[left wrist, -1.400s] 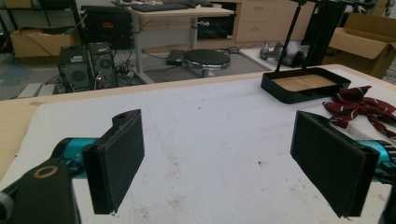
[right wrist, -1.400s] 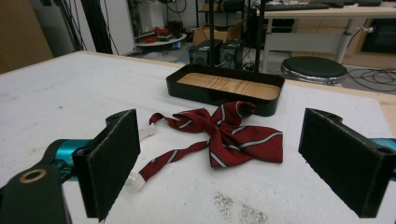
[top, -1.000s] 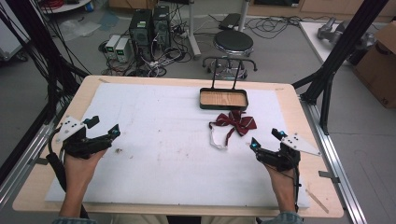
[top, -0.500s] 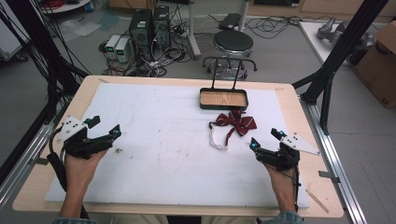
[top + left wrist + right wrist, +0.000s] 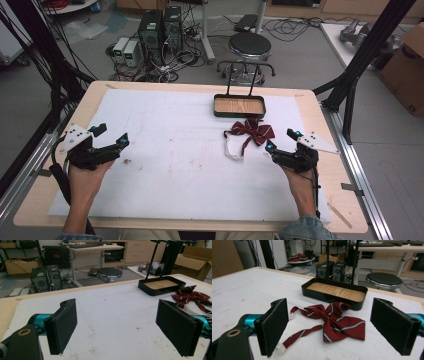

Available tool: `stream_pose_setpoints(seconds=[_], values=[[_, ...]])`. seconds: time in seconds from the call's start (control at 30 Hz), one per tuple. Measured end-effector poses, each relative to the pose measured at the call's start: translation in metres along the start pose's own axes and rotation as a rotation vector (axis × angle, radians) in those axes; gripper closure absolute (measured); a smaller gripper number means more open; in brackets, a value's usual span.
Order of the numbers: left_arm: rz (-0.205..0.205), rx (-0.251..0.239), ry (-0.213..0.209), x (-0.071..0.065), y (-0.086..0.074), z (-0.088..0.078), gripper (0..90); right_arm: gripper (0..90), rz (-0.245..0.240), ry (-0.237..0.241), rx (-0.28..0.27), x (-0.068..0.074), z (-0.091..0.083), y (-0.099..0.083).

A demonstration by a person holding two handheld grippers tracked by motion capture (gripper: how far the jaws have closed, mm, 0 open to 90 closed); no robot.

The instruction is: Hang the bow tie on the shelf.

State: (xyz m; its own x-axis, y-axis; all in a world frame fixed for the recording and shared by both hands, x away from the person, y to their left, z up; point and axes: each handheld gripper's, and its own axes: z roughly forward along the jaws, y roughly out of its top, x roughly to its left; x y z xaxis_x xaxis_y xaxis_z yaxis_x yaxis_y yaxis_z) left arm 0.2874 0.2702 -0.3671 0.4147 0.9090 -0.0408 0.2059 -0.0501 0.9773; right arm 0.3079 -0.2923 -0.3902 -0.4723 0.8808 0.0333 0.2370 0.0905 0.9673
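1. No legible text/labels; print on the box too blurry to read.
2. L gripper jaws spread, empty, over the mat at left.
3. R gripper jaws spread, empty, near the bow tie.
4. Bow tie lies just beside the tray; strap end partly hidden behind R jaw.

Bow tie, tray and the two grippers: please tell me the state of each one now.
Bow tie: lying flat on the white mat, beside the tray, ungripped.
Tray: upright, nothing in it.
Left gripper: open, holding nothing.
Right gripper: open, holding nothing, facing the bow tie.
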Motion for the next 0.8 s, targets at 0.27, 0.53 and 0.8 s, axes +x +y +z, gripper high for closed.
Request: stream_pose_setpoints(seconds=[0.27, 0.53, 0.8], values=[[0.002, -0.001, -0.005, 0.000, 0.000, 0.000, 17.7, 16.1, -0.012, 0.009, 0.010, -0.012, 0.026, 0.012], [-0.001, -0.001, -0.007, -0.001, 0.000, 0.002, 17.7, 23.3, -0.069, 0.047, 0.095, -0.016, 0.069, 0.013], [-0.003, -0.004, -0.008, -0.001, 0.000, 0.001, 17.7, 36.3, -0.144, 0.127, 0.222, -0.010, 0.112, 0.006]])
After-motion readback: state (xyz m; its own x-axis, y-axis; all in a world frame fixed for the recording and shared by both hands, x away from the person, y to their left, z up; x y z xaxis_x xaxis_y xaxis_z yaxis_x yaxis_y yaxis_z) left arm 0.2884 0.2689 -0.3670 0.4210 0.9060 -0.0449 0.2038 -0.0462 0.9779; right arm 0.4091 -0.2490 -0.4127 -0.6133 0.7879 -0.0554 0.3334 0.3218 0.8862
